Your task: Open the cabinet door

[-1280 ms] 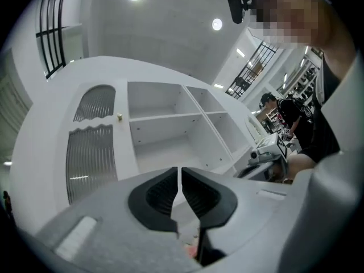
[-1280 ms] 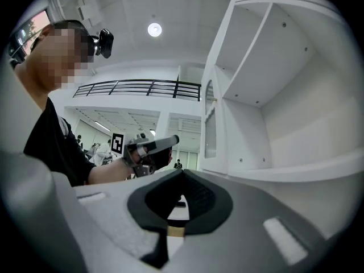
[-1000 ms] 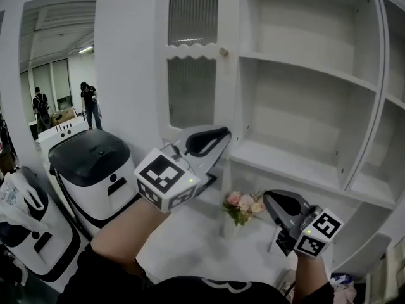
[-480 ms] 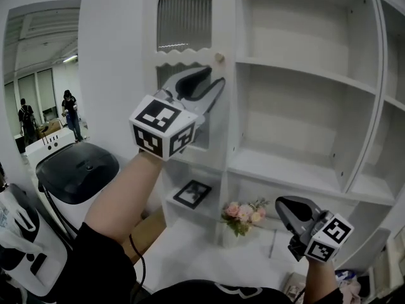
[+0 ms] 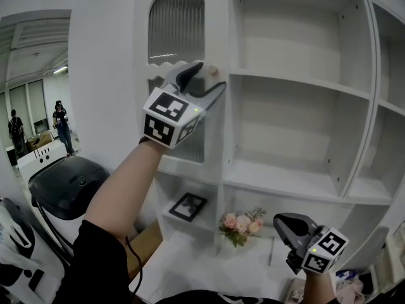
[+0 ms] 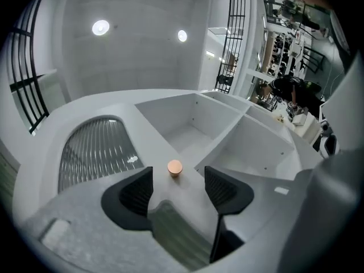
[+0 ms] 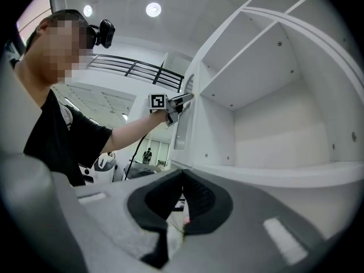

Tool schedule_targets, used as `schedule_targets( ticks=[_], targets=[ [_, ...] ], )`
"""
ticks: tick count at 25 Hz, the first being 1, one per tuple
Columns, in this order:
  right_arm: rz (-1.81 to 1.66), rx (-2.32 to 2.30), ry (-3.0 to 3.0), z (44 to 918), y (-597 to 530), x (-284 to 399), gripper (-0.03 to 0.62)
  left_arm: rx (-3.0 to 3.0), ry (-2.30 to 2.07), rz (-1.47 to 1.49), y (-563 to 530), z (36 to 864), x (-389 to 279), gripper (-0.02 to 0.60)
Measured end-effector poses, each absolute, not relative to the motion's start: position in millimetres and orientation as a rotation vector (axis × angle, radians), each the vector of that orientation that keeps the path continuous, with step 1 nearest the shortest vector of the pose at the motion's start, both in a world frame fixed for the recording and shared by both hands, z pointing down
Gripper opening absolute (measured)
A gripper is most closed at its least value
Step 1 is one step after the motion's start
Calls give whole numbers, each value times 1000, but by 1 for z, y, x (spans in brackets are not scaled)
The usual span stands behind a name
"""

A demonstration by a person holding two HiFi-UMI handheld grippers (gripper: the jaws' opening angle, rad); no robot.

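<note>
Cabinet door (image 5: 176,24) closed, upper centre of the head view, round knob (image 5: 214,69) on its right edge. Knob framed between the opening jaws of the left gripper (image 5: 212,76), touching neither. Right gripper (image 5: 281,221) lower right, jaws pressed together, empty.

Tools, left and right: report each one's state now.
Left tool: jaws opening, gripping nothing; the door knob is just ahead, untouched.
Right tool: shut, empty.
</note>
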State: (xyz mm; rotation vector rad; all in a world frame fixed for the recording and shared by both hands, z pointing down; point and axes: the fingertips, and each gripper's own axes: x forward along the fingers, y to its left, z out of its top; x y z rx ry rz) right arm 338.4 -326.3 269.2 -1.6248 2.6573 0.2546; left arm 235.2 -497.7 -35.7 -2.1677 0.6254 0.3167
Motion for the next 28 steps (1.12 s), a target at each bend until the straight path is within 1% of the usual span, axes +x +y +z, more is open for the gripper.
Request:
schedule_targets(
  ticks=[11,13,18,21,24,28],
  targets=[
    [141,-1707,2569,304,-326,345,-5,-2056,600,356,-502,-59,235,264],
    [128,-1719,2550,310,-325,344,-5,-2044,598,365,-503,-63,235,236],
    [92,-1747,2486,324,-323,346,-5,-2008,556,372,-502,-58,236,203],
    [64,-1755,2473,334,-325,344,-5,-1964,548,363,-498,-54,240,146],
    [44,-1759,2471,342,-324,343,-5,-1925,555,358,-496,-49,244,104],
    [28,-1776,2466,347,-317,347,-5,-1983,541,374,-497,-50,243,97]
  ],
)
